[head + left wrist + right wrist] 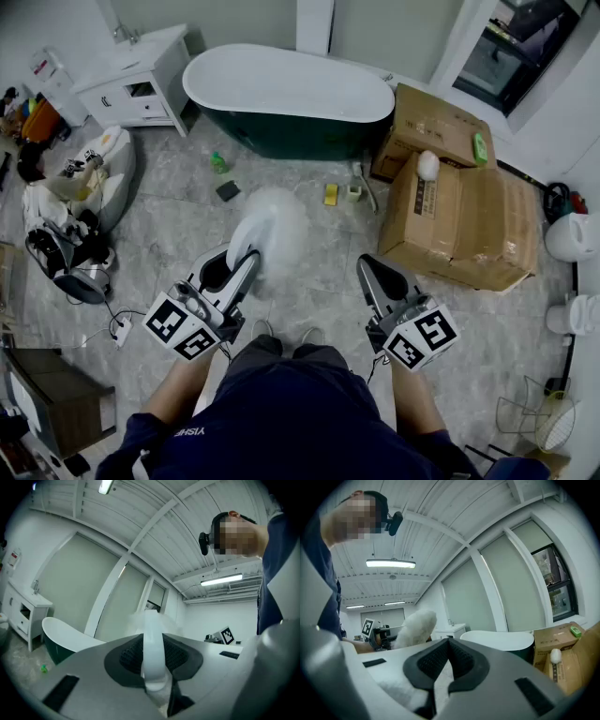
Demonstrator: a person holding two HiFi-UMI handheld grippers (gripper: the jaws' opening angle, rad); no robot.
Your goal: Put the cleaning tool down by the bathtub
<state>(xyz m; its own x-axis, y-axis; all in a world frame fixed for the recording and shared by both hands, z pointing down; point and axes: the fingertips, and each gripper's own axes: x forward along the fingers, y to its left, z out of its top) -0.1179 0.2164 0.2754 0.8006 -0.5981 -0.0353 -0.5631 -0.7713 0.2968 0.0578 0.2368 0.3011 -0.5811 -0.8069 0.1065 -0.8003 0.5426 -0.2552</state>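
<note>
Left hand-held gripper (242,264) pinches the white handle of the fluffy duster (272,223), which is carried in the air above the floor, well apart from the bathtub (281,67). Right hand-held gripper (371,274) is pressed together and empty. Judged stage: tool in hand; approach and set-down remain.

Cardboard boxes (459,216) right; white cabinet (141,84) left; green bottle (217,162) on floor.

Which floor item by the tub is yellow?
The small pad beside the pale cup; the other pad is dark, the bottle green.
</note>
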